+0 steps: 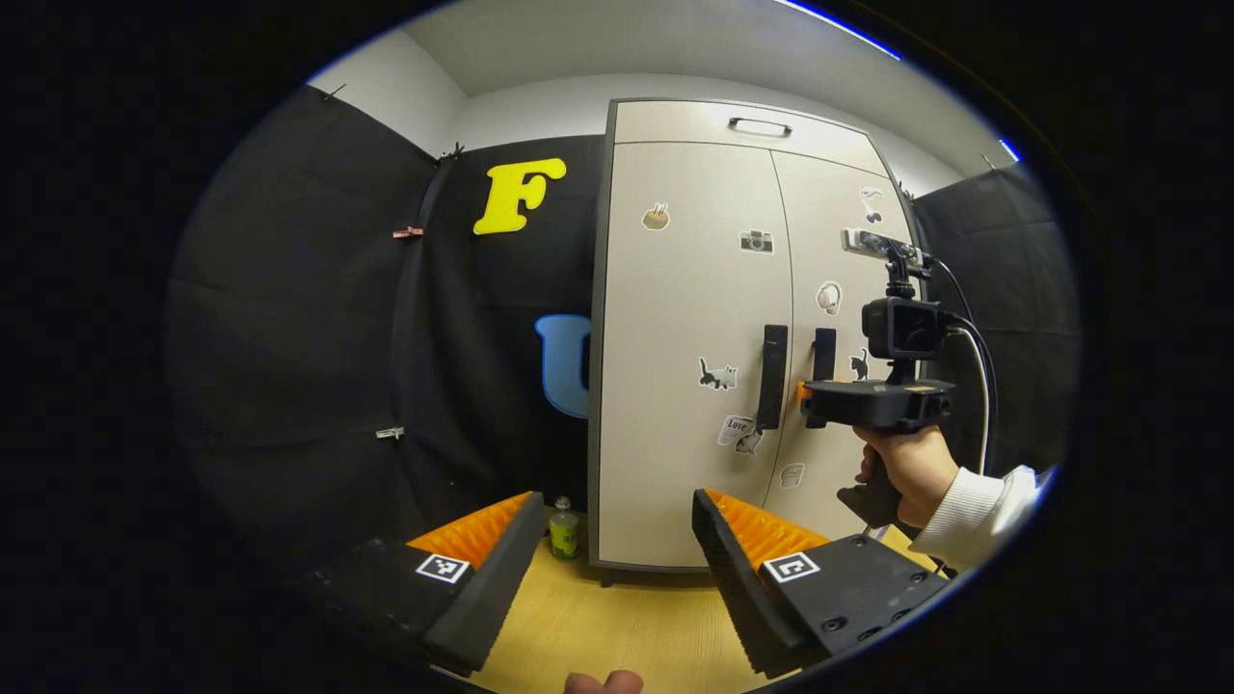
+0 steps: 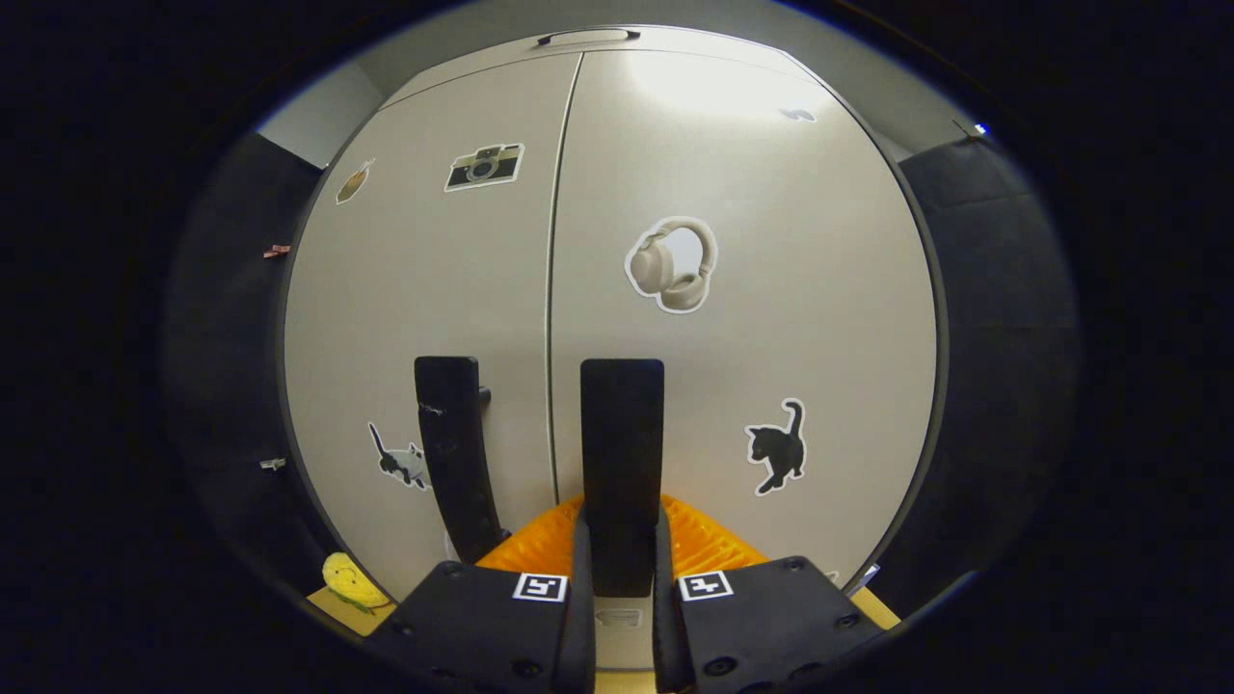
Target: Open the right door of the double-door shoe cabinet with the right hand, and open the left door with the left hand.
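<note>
In the right gripper view, the right gripper (image 2: 622, 569) has its jaws closed on the right door handle (image 2: 622, 453) at lower centre, the left door handle (image 2: 453, 453) just beside it. In the left gripper view, the left gripper (image 1: 607, 549) holds its jaws wide at the bottom, well short of the shoe cabinet (image 1: 694, 318); a green bottle (image 1: 564, 530) stands at the cabinet's lower left corner.

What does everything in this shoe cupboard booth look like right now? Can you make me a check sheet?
Surface: pale wooden floor, bare in front of the cabinet.
Job's things: tall beige double-door shoe cabinet, both doors shut; black vertical right door handle and left door handle.
Clutter: small green bottle beside the cabinet; yellow soft toy on the floor.
Grippers: right gripper shut on the right door handle; left gripper open, held back.
Cables: black and white cables from the right gripper's camera.
Surroundings: black cloth wall.
</note>
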The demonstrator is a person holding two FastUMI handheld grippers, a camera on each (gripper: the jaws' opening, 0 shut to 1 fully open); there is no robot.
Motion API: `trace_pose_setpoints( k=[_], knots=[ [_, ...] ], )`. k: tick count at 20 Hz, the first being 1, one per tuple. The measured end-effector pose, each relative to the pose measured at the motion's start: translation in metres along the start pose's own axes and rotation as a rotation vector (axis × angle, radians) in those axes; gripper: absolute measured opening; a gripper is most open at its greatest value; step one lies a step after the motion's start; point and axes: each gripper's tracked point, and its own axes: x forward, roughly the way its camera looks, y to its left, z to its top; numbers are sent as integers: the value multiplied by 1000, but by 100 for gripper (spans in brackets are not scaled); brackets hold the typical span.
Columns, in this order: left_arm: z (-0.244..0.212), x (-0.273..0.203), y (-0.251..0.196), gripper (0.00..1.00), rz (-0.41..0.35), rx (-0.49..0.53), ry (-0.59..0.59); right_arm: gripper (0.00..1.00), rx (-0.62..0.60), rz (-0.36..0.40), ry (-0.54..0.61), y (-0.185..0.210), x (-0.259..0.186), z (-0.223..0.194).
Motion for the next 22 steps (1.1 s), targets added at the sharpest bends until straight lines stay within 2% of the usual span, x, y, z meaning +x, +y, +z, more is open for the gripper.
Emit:
trace_pose_setpoints(
  k=[4,5,9,15,22],
  knots=[
    [1,-12,5,95,18,-7,1,27,26,15,33,-2,-4,-1],
    [3,-16,7,95,23,-7,-2,22,12,19,29,-2,-6,1],
    [7,-30,7,95,44,5,-9,14,51,76,28,-9,-24,4],
    [17,-52,-1,95,58,21,-22,14,56,140,23,-29,-60,11],
    [16,-61,-26,95,29,29,-15,13,90,134,32,-58,-87,15]
  ],
)
